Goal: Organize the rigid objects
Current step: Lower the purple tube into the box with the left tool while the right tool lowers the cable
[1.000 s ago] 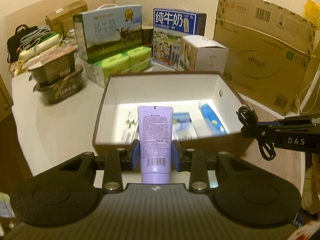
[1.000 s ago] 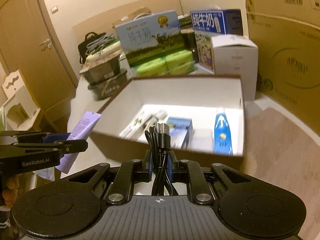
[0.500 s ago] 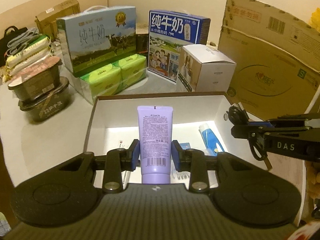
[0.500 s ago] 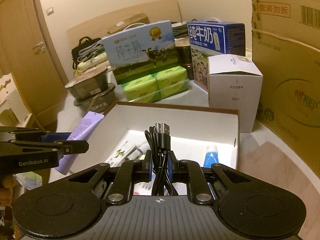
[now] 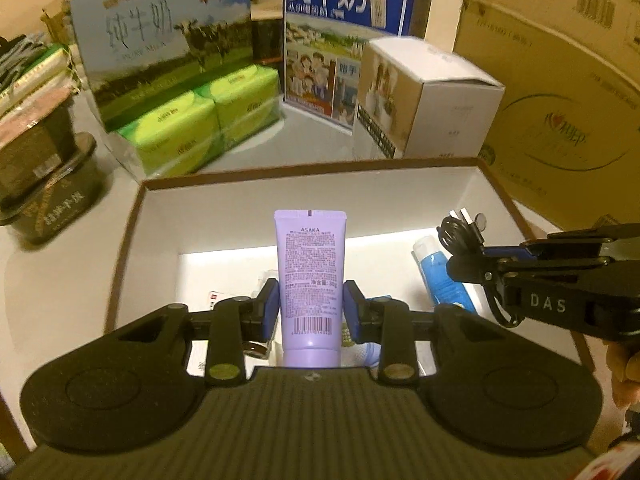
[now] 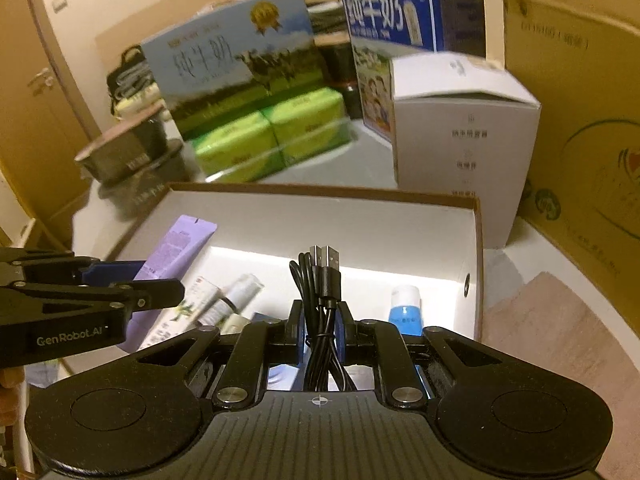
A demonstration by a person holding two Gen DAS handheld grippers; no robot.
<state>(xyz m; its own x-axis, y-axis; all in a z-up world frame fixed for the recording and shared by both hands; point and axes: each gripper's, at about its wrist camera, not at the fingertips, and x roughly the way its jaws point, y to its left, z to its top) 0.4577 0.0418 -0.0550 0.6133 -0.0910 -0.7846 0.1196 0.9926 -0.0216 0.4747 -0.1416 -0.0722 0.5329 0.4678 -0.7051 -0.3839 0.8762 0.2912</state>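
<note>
My left gripper (image 5: 310, 306) is shut on an upright purple ASAKA tube (image 5: 310, 268) and holds it over the open brown box with a white inside (image 5: 280, 200). My right gripper (image 6: 320, 330) is shut on a coiled black USB cable (image 6: 320, 280), also over the box (image 6: 320, 216). The right gripper shows in the left wrist view (image 5: 472, 268); the left gripper with the tube (image 6: 176, 248) shows at the left of the right wrist view. In the box lie a blue tube (image 5: 436, 276), a small spray bottle (image 6: 236, 300) and other small packs.
Behind the box stand two milk cartons (image 5: 160, 36) (image 5: 344, 28), green tissue packs (image 5: 204, 120), a white carton (image 5: 432, 100) and dark bowls (image 5: 44, 172). A large cardboard box (image 5: 560, 92) stands at the right.
Both grippers have moved forward and down with their loads, from in front of the box to over its inside. The right gripper has come closer to the left one.
</note>
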